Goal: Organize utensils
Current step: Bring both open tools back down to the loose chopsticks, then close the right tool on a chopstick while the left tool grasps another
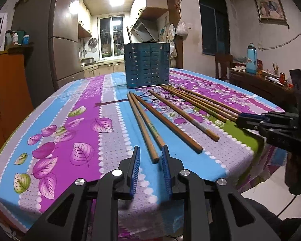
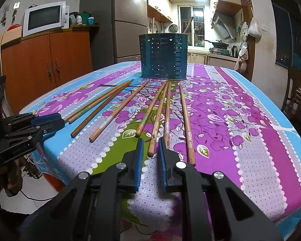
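Several wooden chopsticks [image 1: 144,128] lie fanned out on the flowered tablecloth, thin ends toward a blue perforated utensil holder [image 1: 147,65] at the far end; they also show in the right wrist view [image 2: 118,108], as does the holder [image 2: 163,56]. One stick stands in the holder. My left gripper [image 1: 150,150] is open, its fingers on either side of the near ends of two chopsticks. My right gripper [image 2: 151,142] is open around the near end of one chopstick [image 2: 156,128]. Each gripper shows from the side in the other view: the right [image 1: 250,118] and the left [image 2: 48,120].
The table [image 1: 80,132] is covered by a purple, blue and green cloth. An orange cabinet [image 2: 46,60] with a microwave stands to the left, a fridge behind it. A side table with a blue bottle [image 1: 251,58] and a chair stand to the right.
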Demonstrator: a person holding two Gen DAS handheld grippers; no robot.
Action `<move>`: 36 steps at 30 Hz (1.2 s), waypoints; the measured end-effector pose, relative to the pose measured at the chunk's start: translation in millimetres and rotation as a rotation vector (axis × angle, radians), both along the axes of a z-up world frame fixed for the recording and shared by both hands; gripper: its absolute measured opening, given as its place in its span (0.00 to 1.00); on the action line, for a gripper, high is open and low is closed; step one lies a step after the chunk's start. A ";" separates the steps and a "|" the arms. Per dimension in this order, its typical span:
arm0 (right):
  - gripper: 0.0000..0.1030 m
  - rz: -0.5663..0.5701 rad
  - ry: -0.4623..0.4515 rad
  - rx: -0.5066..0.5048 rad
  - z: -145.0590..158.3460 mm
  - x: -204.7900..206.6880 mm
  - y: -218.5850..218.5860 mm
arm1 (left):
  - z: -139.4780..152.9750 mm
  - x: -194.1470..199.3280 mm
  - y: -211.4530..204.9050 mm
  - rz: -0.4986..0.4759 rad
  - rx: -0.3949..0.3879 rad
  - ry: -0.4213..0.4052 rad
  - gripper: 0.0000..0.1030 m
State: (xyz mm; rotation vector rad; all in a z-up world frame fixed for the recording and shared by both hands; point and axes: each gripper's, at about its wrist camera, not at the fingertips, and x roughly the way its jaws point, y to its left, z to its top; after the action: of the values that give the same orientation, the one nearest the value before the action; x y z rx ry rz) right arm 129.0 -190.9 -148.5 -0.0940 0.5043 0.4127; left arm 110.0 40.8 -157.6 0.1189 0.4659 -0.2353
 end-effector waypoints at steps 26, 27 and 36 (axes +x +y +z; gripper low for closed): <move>0.07 -0.028 -0.099 -0.023 -8.7 -5.2 10.5 | -9.0 -4.3 -1.0 0.072 -0.012 -0.103 0.08; 0.06 -0.029 -0.104 -0.019 -8.5 -5.8 10.6 | -8.5 -4.3 -0.6 0.073 -0.016 -0.100 0.08; 0.05 -0.046 -0.163 0.015 20.1 -19.2 0.0 | 23.6 -18.1 4.2 0.075 -0.047 -0.167 0.08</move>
State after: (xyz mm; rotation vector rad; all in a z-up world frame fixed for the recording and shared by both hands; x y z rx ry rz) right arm 109.8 -190.8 -128.4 -0.1005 0.3425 0.3601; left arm 91.9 45.0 -134.0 0.0741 0.2982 -0.1612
